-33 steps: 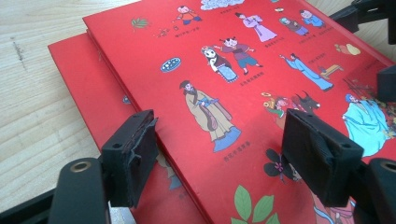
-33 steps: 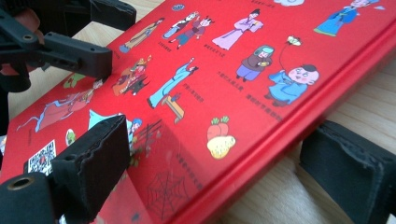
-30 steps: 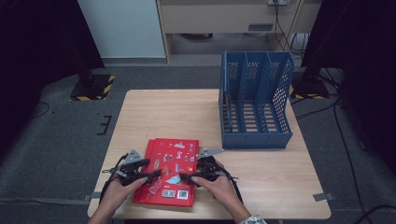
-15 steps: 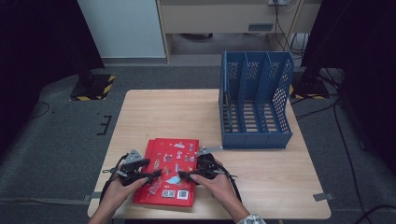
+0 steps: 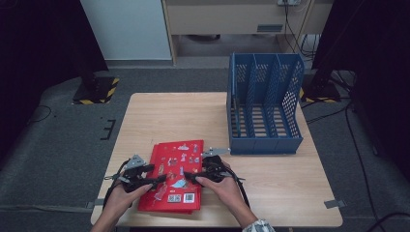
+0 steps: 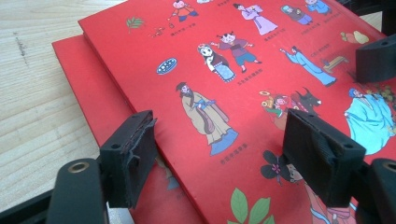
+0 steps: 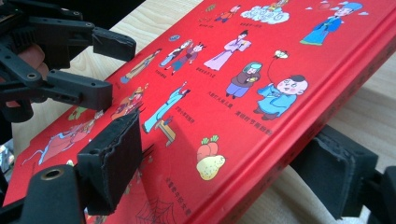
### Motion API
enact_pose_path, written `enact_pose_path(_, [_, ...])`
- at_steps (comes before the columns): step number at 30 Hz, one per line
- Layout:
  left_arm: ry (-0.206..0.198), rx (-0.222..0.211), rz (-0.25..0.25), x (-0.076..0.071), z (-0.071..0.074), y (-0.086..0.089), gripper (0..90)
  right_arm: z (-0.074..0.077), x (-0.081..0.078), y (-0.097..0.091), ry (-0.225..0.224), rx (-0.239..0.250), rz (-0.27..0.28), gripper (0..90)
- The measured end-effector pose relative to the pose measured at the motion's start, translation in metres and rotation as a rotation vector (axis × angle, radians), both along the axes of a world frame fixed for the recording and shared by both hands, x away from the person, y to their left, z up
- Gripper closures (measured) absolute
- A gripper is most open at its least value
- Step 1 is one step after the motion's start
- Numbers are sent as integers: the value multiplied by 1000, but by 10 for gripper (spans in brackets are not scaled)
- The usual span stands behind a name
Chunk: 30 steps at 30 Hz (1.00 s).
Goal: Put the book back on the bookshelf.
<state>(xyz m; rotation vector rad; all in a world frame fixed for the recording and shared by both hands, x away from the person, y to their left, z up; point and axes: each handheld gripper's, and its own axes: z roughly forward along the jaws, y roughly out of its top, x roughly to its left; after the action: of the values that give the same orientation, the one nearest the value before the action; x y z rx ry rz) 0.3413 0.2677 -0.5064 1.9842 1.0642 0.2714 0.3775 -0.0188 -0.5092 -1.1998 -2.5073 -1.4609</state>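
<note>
Book (image 5: 174, 169) — red hardcover, top of a small stack at the table's (image 5: 159, 116) 6 o'clock edge. Judged stiff, glossy, fairly heavy; best gripped at the cover edges. Left gripper (image 6: 224, 163) jaws apart, straddling its edge. Right gripper (image 7: 224, 172) jaws just closing around the lifted opposite edge — not yet pressing.
</note>
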Motion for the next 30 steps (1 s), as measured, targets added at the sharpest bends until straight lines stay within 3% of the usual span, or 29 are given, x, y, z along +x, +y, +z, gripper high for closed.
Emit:
enact_pose_path(5, [2, -11, 4, 0, 0, 0, 244, 0, 3, 5, 23, 5, 5, 167])
enact_pose_path(20, [-21, 12, -6, -1, -2, -2, 223, -6, 6, 11, 54, -12, 12, 104])
enact_pose_path(23, [-24, 10, -8, 0, -3, -2, 207, -8, 6, 11, 63, -14, 13, 107])
enact_pose_path(25, [4, -17, -6, 3, -7, 0, 175, -9, 7, 9, 74, -6, 10, 128])
enact_pose_path(30, [2, -8, -16, 5, -8, -2, 123, -13, 8, 8, 83, 0, 7, 136])
